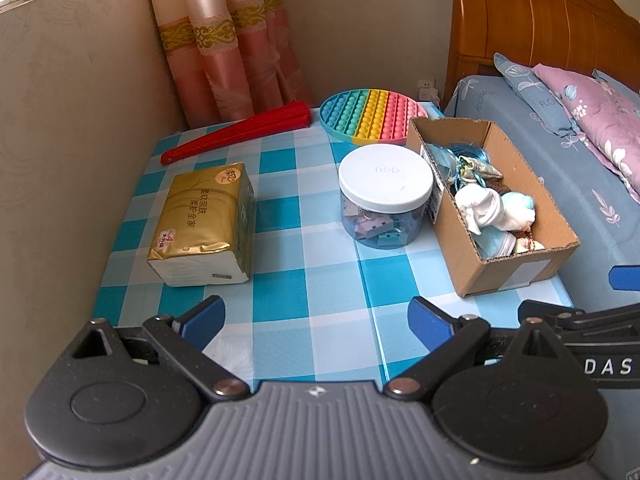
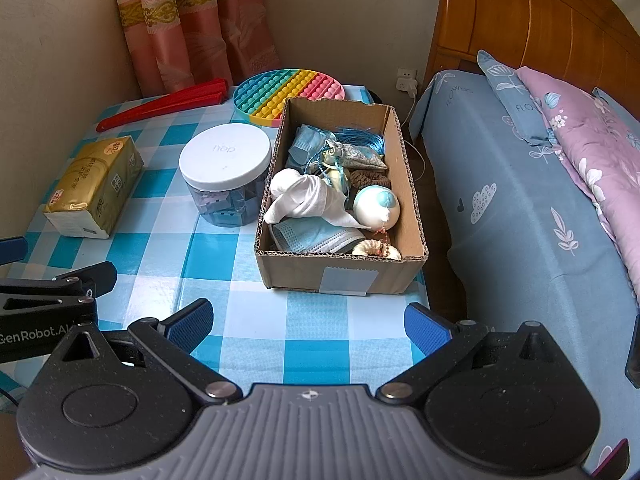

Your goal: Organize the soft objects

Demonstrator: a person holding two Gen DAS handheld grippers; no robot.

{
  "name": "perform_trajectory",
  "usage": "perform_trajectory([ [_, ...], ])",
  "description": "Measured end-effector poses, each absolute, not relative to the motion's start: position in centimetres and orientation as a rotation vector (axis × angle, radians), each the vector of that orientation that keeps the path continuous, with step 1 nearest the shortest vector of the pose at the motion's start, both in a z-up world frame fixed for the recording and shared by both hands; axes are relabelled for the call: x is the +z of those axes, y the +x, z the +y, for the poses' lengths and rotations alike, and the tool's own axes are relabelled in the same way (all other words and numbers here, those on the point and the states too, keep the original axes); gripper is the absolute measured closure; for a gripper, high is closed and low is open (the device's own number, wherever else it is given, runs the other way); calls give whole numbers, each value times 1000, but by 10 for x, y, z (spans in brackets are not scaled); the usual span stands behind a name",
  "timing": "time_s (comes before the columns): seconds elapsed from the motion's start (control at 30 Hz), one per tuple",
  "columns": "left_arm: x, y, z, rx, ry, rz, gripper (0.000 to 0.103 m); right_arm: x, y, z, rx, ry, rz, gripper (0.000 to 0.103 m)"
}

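Observation:
A cardboard box [image 2: 344,276] stands on the blue checked table [image 2: 224,276] near its right edge, and shows in the left wrist view [image 1: 508,272] too. It holds soft things: a white cloth [image 2: 308,200], a blue face mask [image 2: 316,238], a white and blue ball [image 2: 378,204], a patterned pouch [image 2: 356,156] and brown hair ties. My left gripper [image 1: 316,322] is open and empty above the table's front edge. My right gripper [image 2: 308,324] is open and empty in front of the box.
A gold tissue pack [image 1: 204,224] lies at the left. A clear jar with a white lid [image 1: 384,196] stands beside the box. A rainbow pop-it mat [image 1: 372,116] and a red folded fan [image 1: 236,134] lie at the back. A bed [image 2: 540,208] is on the right.

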State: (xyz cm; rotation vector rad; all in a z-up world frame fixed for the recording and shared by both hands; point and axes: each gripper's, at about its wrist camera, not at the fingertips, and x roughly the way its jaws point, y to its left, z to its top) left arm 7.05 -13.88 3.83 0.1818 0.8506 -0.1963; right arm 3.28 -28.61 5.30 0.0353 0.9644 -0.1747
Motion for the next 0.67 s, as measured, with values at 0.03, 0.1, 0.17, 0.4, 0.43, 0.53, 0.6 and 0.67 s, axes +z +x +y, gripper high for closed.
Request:
perform_trajectory([
  [0.03, 38, 71, -139, -196, 182, 851, 5, 53, 33, -286, -174, 36, 965, 0],
  [0.1, 38, 71, -139, -195, 182, 850, 5, 53, 33, -286, -174, 35, 965, 0],
  [0.17, 38, 70, -139, -195, 181, 850, 5, 53, 32, -286, -174, 35, 965, 0],
  [0.4, 39, 70, -139, -197, 180, 849, 5, 54, 31, -287, -176, 36, 962, 0],
  [0.43, 40, 70, -139, -196, 180, 848, 5, 55, 32, -286, -176, 36, 962, 0],
  [0.53, 39, 70, -139, -196, 178, 850, 5, 55, 31, -287, -178, 35, 961, 0],
  [0.6, 39, 69, -139, -196, 177, 850, 5, 55, 31, -287, -178, 35, 960, 0],
  [0.67, 40, 69, -140, -196, 177, 850, 5, 55, 30, -287, -180, 37, 959, 0],
])
